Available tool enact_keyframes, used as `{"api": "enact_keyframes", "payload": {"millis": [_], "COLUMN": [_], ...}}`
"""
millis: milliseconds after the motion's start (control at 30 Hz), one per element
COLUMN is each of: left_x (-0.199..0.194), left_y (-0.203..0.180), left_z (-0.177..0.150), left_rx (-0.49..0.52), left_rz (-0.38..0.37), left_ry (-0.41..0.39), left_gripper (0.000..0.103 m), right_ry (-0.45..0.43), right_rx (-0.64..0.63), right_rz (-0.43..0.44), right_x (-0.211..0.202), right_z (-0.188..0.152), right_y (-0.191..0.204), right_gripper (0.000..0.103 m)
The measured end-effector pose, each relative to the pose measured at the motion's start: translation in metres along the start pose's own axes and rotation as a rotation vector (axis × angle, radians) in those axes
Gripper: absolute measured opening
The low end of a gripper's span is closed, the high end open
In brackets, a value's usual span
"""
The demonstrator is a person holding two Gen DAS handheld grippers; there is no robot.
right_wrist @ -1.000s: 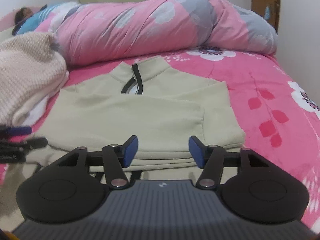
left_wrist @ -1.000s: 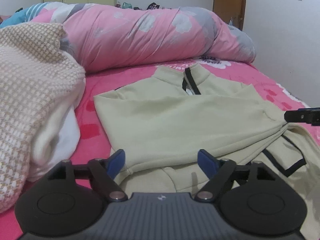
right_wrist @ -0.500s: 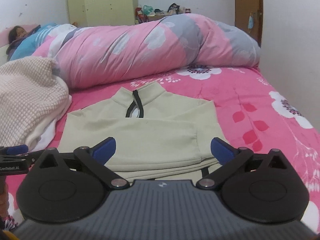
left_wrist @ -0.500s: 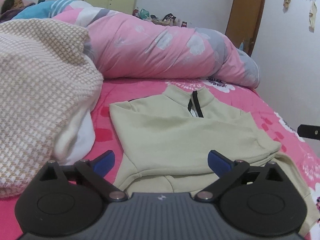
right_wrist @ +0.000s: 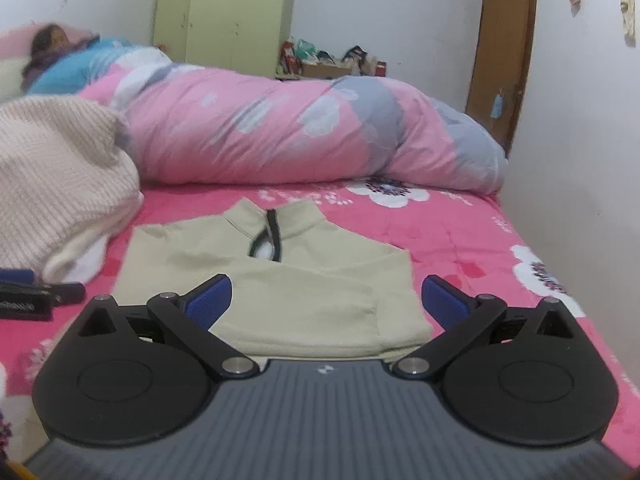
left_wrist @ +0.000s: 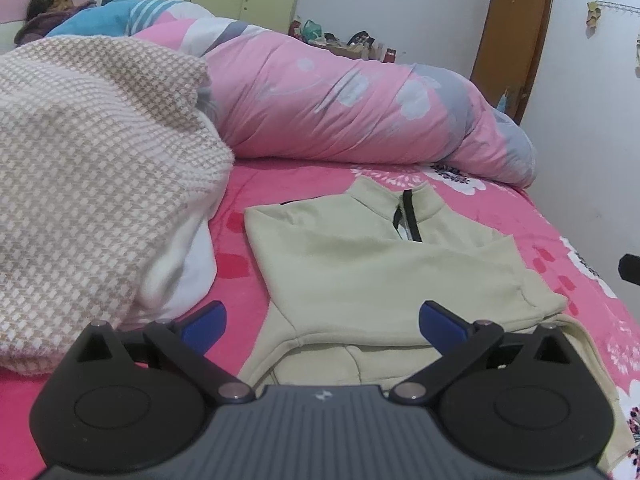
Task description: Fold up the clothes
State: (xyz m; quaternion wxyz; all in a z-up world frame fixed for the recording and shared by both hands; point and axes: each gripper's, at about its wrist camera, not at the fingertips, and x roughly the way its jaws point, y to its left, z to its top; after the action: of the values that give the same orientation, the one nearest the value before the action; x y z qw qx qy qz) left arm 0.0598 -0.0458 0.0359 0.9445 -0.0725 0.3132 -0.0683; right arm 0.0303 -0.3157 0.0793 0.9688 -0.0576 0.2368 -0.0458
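The folded sweatshirt lies on the bedsheet. At its nine o'clock lies a knit blanket; at twelve o'clock, behind it, a rolled comforter spans the bed.

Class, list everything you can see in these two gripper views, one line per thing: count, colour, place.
top: one, pale green with a black zip, partly folded, flat on the bed, centre.
bedsheet: one, bright pink with white flowers, under everything.
duvet: one, pink and grey floral, rolled up across the bed behind the top.
blanket: one, beige and white knit, heaped at left.
person: one, lying far left in blue.
wardrobe: one, light green, back wall.
door: one, brown, right.
left gripper: open, above the top's near edge.
right gripper: open, over the top.
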Motion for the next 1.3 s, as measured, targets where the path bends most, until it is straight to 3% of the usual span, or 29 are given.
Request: {"api": "enact_keyframes", "payload": {"millis": [100, 267, 500, 700, 900, 1000, 1300], "left_x": [-0.003, -0.006, -0.013, -0.019, -0.022, -0.020, -0.016], "left_y": [0.002, 0.004, -0.002, -0.008, -0.007, -0.007, 0.003], "left_z": [-0.001, 0.000, 0.001, 0.003, 0.005, 0.006, 0.007], "left_rx": [-0.005, -0.017, 0.009, 0.024, 0.000, -0.013, -0.033], "left_rz": [-0.007, 0.022, 0.088, 0.137, 0.125, 0.165, 0.134], "left_ry": [0.003, 0.010, -0.012, -0.035, -0.040, -0.035, -0.018], "left_gripper": [0.103, 0.103, 0.103, 0.103, 0.103, 0.103, 0.103], "right_ry": [-0.022, -0.125, -0.199, -0.185, -0.163, -0.151, -0.108], "right_rx": [0.000, 0.071, 0.127, 0.109, 0.097, 0.084, 0.077], "right_rz": [-0.056, -0.060, 0.052, 0.069, 0.092, 0.093, 0.103], "right_x": [-0.004, -0.021, -0.041, -0.044, -0.044, -0.042, -0.034], "right_z": [0.000, -0.005, -0.007, -0.003, 0.001, 0.003, 0.007], "right_y": [0.001, -0.005, -0.017, -0.017, -0.016, -0.015, -0.013], "right_gripper": [0.102, 0.102, 0.102, 0.102, 0.102, 0.102, 0.102]}}
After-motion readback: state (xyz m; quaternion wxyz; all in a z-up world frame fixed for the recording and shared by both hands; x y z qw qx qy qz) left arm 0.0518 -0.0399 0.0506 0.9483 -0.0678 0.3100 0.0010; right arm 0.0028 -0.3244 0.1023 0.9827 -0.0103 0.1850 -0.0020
